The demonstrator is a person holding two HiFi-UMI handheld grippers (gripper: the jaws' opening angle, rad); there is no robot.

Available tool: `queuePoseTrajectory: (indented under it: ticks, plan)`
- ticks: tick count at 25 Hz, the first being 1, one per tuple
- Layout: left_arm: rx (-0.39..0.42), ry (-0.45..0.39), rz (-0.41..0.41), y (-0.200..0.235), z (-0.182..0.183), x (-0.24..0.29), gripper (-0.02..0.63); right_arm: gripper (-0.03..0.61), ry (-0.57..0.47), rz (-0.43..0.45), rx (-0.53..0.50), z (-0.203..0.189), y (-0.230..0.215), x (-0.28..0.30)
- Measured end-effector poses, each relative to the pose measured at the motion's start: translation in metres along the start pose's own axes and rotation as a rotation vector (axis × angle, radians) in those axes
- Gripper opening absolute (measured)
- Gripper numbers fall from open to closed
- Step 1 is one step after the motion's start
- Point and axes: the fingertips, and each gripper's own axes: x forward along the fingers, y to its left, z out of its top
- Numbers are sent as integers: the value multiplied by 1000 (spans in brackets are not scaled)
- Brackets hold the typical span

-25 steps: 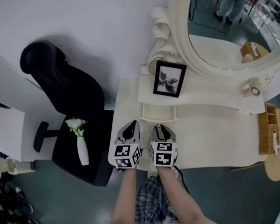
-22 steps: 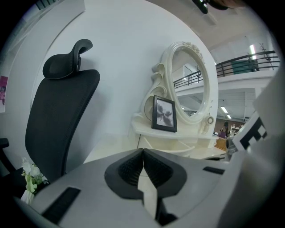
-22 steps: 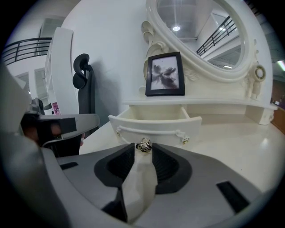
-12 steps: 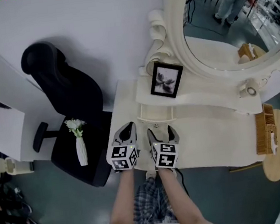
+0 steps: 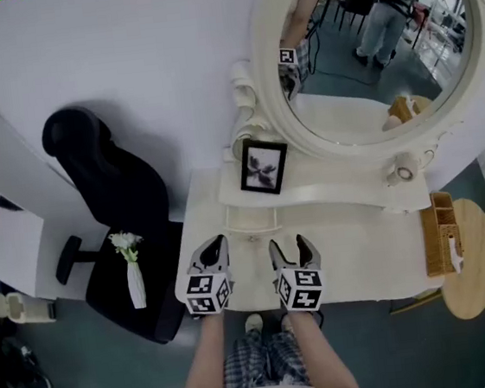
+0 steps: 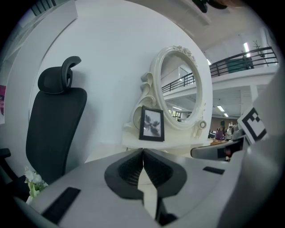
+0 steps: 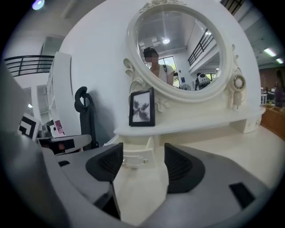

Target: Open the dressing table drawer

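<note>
Room setting, located from the black office chair (image 5: 110, 178). A plain white wall (image 5: 122, 55) rises directly behind the chair; dark floor (image 5: 63, 374) lies beneath it. A white desk (image 5: 4, 242) stands to its left, and a white vase of flowers (image 5: 135, 284) stands upright on its seat. Well to its right, a round wooden side table (image 5: 484, 292) carries a wicker basket (image 5: 444, 242). Farther right, in the left gripper view: a railed balcony (image 6: 240, 67) and ceiling strip lights (image 6: 246, 46).

A picture frame (image 5: 263, 166) stood on the dressing table (image 5: 362, 253); an office chair (image 5: 110, 178) sat left of it, a wicker basket (image 5: 443, 233) right.
</note>
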Motion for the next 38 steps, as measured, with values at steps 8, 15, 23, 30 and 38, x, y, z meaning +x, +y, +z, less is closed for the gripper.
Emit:
queuePoseTrajectory:
  ticks: [8, 15, 23, 30, 38]
  plan:
    - [25, -63, -51, -50, 51, -6, 28, 165, -130, -97, -53, 59, -92, -79]
    - [62, -122, -84, -82, 92, 6, 28, 44, -246, -180, -94, 107, -161, -127]
    - [76, -140, -103, -107, 98, 24, 28, 18, -272, -251, -110, 118, -214, -157]
    - [81, -132, -104, -117, 95, 32, 28, 16, -272, -272, -133, 120, -248, -170]
    - [88, -131, -105, -126, 95, 35, 28, 14, -273, -248, -120, 118, -255, -171]
